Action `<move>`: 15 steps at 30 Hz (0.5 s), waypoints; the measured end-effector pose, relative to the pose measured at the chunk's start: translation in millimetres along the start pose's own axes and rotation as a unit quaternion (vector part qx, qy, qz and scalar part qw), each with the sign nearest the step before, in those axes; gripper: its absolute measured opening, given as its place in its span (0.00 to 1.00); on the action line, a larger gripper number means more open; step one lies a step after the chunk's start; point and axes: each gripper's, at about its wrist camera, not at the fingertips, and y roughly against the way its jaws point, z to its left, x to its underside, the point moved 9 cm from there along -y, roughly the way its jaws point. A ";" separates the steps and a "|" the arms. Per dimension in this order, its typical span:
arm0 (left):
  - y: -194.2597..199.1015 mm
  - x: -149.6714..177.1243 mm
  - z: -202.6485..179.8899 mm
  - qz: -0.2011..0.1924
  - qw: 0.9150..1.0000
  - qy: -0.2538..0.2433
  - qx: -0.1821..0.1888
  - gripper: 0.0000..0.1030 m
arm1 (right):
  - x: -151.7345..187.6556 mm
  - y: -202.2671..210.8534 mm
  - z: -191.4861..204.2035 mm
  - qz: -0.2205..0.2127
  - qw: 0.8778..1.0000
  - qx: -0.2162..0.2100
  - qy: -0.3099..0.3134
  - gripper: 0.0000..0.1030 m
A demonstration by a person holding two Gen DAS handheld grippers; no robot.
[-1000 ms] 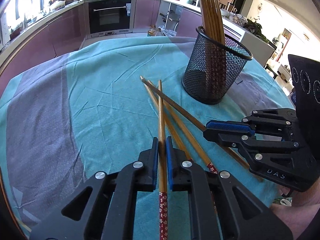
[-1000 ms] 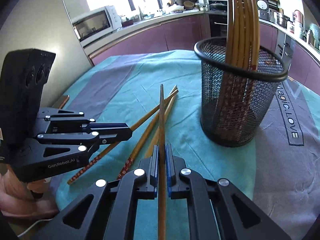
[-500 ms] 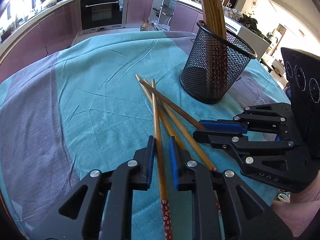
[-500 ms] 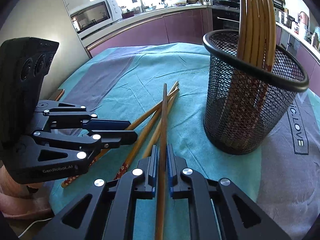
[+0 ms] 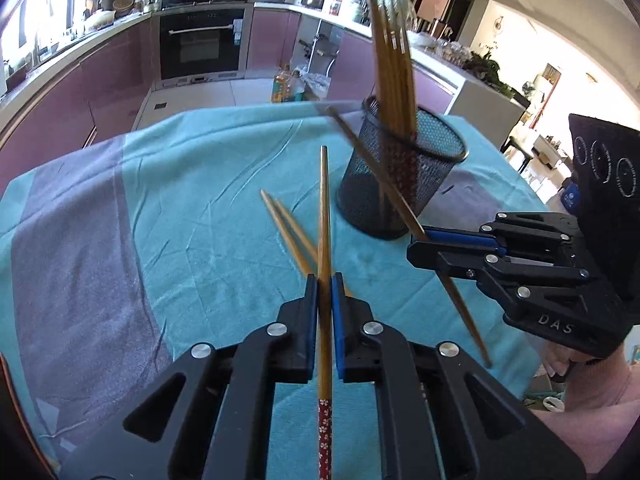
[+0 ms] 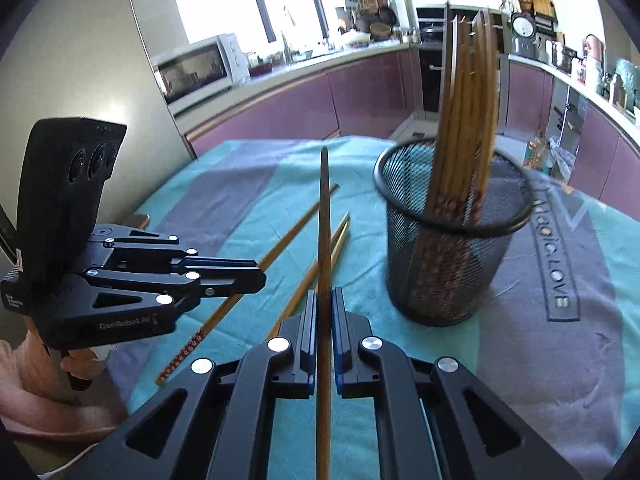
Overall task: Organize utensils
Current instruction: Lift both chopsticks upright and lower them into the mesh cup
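Note:
My left gripper [image 5: 324, 280] has its jaws closing, pinched on a light bamboo chopstick [image 5: 324, 208] with a red patterned end, held up off the cloth. In the right wrist view the left gripper [image 6: 259, 274] shows at the left with that chopstick [image 6: 296, 224]. My right gripper [image 6: 324, 294] is shut on a darker chopstick [image 6: 324, 208], also raised; it appears at the right [image 5: 416, 243] with its stick [image 5: 460, 312] slanting in front of the black mesh cup [image 5: 400, 200] [image 6: 448, 272]. Several chopsticks [image 5: 394, 60] stand in the cup. Two loose chopsticks [image 5: 286, 232] [image 6: 336, 236] lie on the cloth.
A teal and grey cloth [image 5: 180, 208] covers the table, with lettering [image 6: 556, 256] on its grey band beside the cup. A person's hand [image 6: 80, 368] holds the left gripper. Purple kitchen cabinets and an oven [image 5: 200, 44] stand beyond the table's far edge.
Both grippers have risen, each lifting its chopstick off the cloth. The left jaws stood slightly apart half a second ago and now pinch the stick. Two chopsticks stay lying down.

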 end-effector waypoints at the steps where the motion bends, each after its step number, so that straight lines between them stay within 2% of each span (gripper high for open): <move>1: 4.4 -2.8 -1.6 -0.005 1.000 -0.001 0.004 0.07 | -2.6 5.3 -0.8 -0.007 1.000 0.000 -0.001 0.06; 8: 38.7 -22.8 -14.6 -0.041 0.998 -0.007 0.038 0.07 | -19.6 36.2 -8.9 -0.054 0.998 0.004 -0.011 0.06; 15: 70.4 -40.3 -17.9 -0.076 0.996 -0.009 0.053 0.07 | -31.7 58.6 -16.2 -0.084 0.996 0.005 -0.015 0.06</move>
